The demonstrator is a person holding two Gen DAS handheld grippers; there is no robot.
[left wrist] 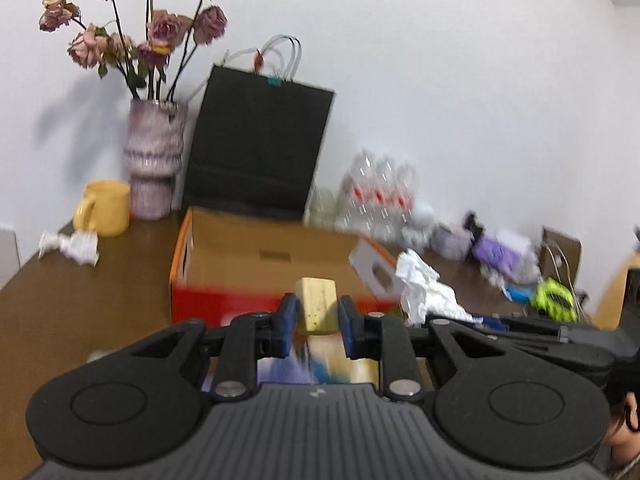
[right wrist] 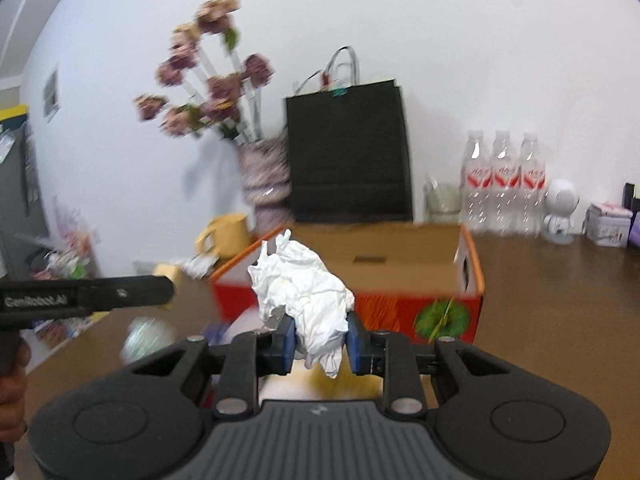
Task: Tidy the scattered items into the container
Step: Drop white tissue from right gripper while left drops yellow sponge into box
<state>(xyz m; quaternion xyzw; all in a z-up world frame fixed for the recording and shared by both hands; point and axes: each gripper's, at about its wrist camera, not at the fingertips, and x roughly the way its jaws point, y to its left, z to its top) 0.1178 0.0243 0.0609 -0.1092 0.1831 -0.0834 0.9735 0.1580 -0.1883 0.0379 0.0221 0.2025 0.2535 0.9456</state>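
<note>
My left gripper (left wrist: 318, 322) is shut on a pale yellow block (left wrist: 317, 305) and holds it above the table, in front of the open red and orange cardboard box (left wrist: 224, 256). My right gripper (right wrist: 320, 338) is shut on a crumpled white tissue (right wrist: 304, 288), held up in front of the same box (right wrist: 400, 272). That tissue also shows in the left wrist view (left wrist: 424, 284), at the right of the box. The left gripper's body shows in the right wrist view (right wrist: 88, 298) at the left. Another crumpled tissue (left wrist: 72, 245) lies on the brown table (left wrist: 80, 312) left of the box.
Behind the box stand a black paper bag (left wrist: 256, 144), a vase of dried roses (left wrist: 154, 160) and a yellow mug (left wrist: 105, 207). Water bottles (right wrist: 504, 184), a white figurine (right wrist: 560, 212) and small boxes (right wrist: 608, 224) line the wall at right. Clutter (left wrist: 556, 298) lies at far right.
</note>
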